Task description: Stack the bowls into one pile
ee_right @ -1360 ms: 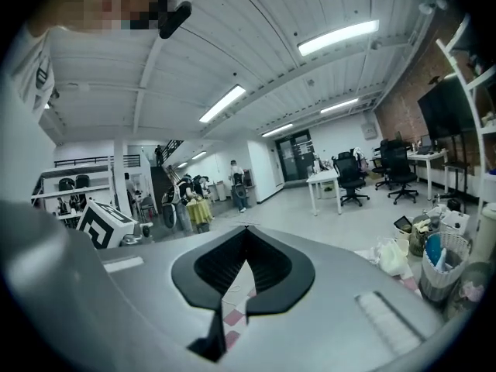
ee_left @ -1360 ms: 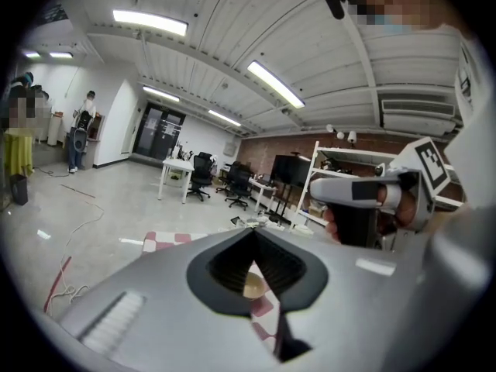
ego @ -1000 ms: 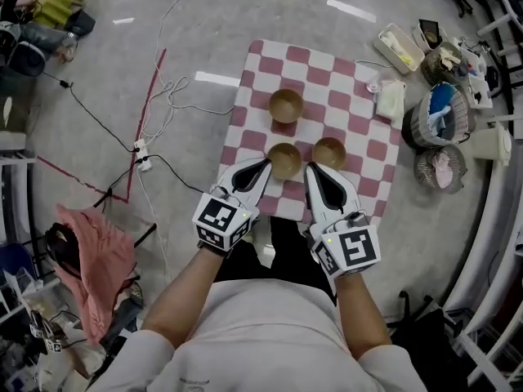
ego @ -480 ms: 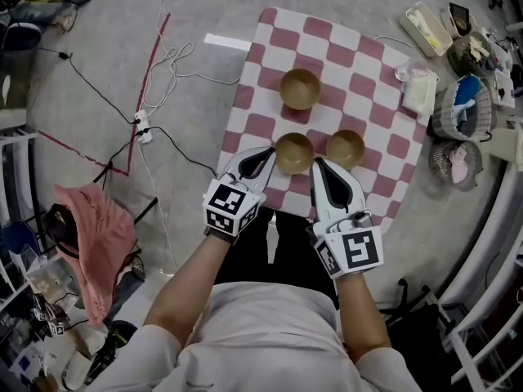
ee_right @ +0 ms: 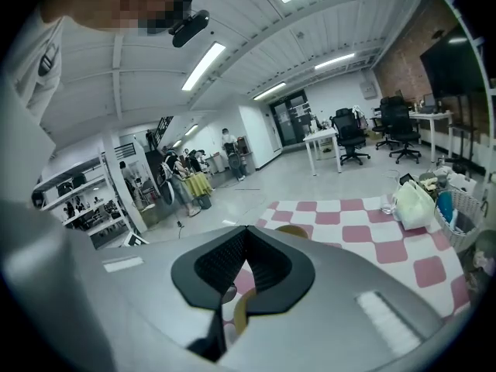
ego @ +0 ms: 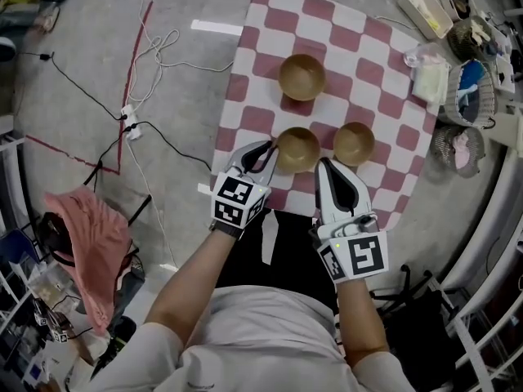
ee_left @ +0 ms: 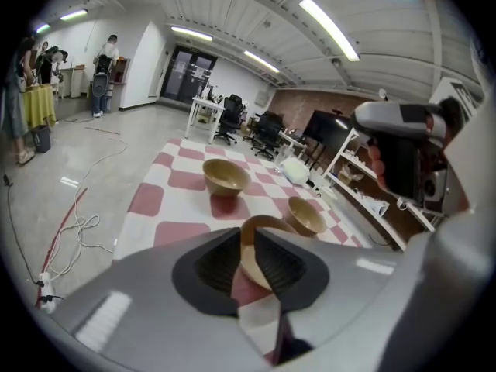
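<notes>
left gripper (ego: 268, 151) farther forward, jaws tight on near bowl (ego: 299, 147)

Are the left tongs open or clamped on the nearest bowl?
Clamped: the left gripper view shows the left tongs pinching the nearest bowl's rim between both jaws.

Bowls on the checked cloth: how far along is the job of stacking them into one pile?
Done: nothing yet; all three bowls sit apart on the checked cloth. In hand: the left gripper has its jaws on the rim of the near-left bowl; the right gripper is shut and empty. Left: nest that bowl, the near-right bowl and the far bowl together.
</notes>
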The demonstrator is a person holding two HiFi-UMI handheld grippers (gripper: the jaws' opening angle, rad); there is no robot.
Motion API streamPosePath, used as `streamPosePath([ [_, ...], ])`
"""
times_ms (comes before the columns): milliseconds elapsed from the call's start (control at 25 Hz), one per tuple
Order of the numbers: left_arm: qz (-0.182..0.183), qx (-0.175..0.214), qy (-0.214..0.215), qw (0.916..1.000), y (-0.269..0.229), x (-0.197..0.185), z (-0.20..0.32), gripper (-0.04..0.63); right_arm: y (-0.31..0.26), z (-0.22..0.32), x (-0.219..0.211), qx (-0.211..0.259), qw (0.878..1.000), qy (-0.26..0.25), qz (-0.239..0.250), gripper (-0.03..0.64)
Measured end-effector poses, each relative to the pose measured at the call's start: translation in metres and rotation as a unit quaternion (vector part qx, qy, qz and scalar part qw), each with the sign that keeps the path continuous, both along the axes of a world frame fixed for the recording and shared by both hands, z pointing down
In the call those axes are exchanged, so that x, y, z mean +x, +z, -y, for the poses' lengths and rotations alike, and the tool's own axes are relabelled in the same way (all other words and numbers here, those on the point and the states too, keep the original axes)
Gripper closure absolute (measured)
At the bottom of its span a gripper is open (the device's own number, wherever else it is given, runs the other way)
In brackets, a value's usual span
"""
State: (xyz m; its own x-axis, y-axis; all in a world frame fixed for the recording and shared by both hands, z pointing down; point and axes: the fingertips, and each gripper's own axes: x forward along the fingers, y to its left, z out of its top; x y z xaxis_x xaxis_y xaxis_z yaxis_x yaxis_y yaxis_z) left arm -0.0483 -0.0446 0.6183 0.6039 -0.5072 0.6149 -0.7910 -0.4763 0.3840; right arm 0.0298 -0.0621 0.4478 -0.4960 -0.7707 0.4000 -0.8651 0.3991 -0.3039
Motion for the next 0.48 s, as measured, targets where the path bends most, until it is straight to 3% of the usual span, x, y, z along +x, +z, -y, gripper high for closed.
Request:
streamPosePath([
  [480,0.009,-0.041,0.001,0.9991,0.038,0.006,-0.002,0.575,0.020,-0.002,0.007,-0.006,1.000,0.020,-0.005,0.607],
])
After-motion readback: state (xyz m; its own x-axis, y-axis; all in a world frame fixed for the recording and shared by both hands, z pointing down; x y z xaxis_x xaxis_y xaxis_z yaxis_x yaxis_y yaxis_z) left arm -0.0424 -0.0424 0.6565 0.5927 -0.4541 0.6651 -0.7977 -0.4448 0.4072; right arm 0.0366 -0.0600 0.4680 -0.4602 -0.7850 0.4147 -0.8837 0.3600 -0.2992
